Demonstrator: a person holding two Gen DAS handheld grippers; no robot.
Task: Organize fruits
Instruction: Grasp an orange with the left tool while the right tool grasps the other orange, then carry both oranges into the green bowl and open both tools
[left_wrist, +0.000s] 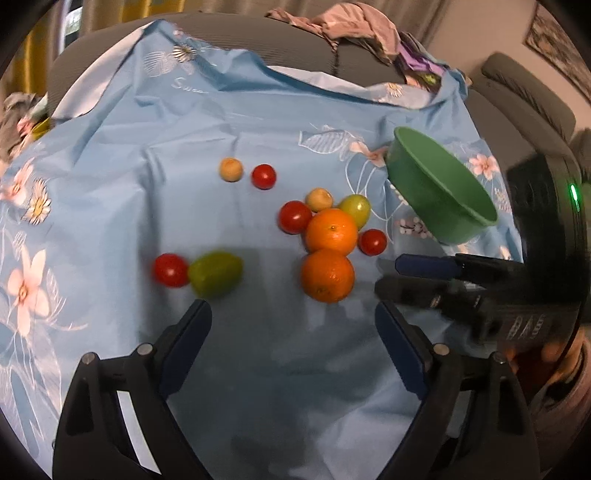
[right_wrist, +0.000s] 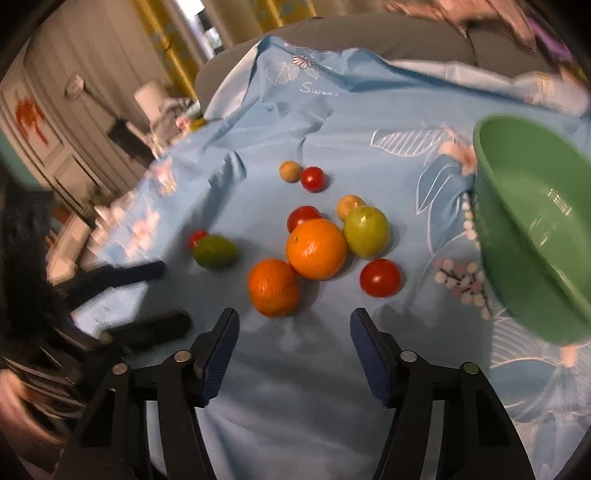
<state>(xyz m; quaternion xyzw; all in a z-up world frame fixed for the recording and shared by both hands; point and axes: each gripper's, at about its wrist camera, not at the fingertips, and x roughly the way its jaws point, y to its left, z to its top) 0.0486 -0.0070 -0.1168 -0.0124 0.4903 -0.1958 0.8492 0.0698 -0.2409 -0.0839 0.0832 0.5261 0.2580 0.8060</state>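
Observation:
Fruits lie on a blue flowered cloth (left_wrist: 258, 122): two oranges (left_wrist: 327, 275) (right_wrist: 316, 248), several red tomatoes (left_wrist: 170, 270) (right_wrist: 380, 277), two green fruits (left_wrist: 215, 273) (right_wrist: 366, 231) and two small tan fruits (left_wrist: 231, 169) (right_wrist: 289, 171). An empty green bowl (left_wrist: 441, 184) (right_wrist: 532, 229) stands at the right. My left gripper (left_wrist: 293, 317) is open and empty, just short of the fruits. My right gripper (right_wrist: 294, 326) is open and empty, close in front of the nearer orange (right_wrist: 273, 287); it also shows in the left wrist view (left_wrist: 389, 275).
The cloth covers a grey sofa-like seat (left_wrist: 295, 40) with crumpled clothes (left_wrist: 343, 26) along its back. A grey armrest (left_wrist: 524, 92) is at the right. In the right wrist view, furniture and a door (right_wrist: 44, 125) are at the left beyond the cloth edge.

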